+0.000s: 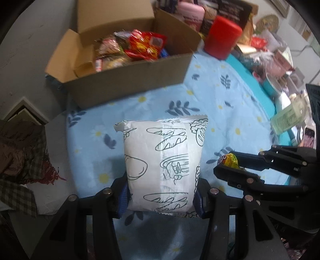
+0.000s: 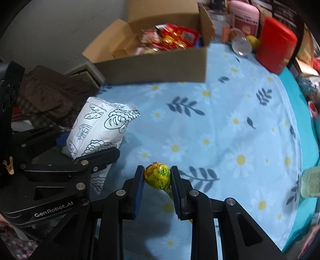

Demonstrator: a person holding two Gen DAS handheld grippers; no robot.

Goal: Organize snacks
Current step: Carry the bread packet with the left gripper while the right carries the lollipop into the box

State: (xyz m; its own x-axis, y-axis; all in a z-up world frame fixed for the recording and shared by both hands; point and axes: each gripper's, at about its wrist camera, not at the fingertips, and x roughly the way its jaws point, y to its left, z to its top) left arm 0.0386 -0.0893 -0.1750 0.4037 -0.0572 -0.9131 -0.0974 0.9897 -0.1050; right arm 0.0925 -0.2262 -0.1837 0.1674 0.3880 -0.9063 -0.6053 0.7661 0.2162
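My left gripper (image 1: 162, 192) is shut on a white snack packet with line drawings of bread (image 1: 162, 160), held above the blue flowered cloth; the packet also shows in the right wrist view (image 2: 98, 128). My right gripper (image 2: 157, 176) is shut on a yellow-green wrapped lollipop (image 2: 158, 176), which also shows in the left wrist view (image 1: 230, 160) at the right gripper's tips (image 1: 226, 166). An open cardboard box (image 1: 128, 80) full of red and mixed snack packets stands at the far left of the table, ahead of both grippers; it also shows in the right wrist view (image 2: 152, 64).
The table has a blue daisy-print cloth (image 2: 230, 130). A red container (image 1: 222, 38), a pink canister (image 2: 243, 16) and a glass ball (image 2: 241, 45) stand behind the box. Clutter lines the right edge (image 1: 276, 66). Brown and checked fabric (image 1: 20, 160) lies off the left edge.
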